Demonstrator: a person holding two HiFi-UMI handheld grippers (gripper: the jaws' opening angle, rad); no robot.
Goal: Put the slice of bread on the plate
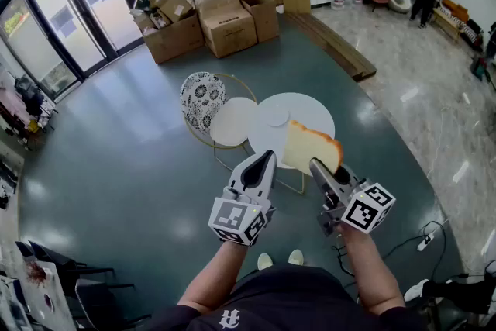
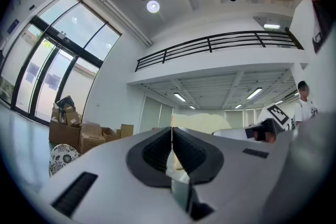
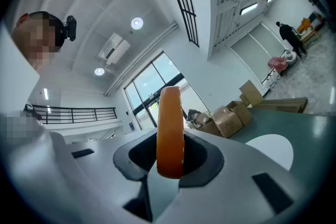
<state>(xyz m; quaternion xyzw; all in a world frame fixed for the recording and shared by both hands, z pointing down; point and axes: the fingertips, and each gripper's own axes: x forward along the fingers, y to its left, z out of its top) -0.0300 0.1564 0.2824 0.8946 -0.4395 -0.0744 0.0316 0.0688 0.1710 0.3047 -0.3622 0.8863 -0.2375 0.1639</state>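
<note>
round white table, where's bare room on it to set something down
The round white table is bare on its right half, between the small plate and the right rim. Its near part is hidden behind the bread slice in the right gripper jaws. The left side is crowded: the plate, then a smaller white disc and the patterned chair.

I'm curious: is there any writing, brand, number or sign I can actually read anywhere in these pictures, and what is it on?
No readable text anywhere.
Marker cubes: black-and-white square patterns only, no letters.
Cardboard boxes: any print is too small to read.
Dark shirt: a white emblem, not legible.
</note>
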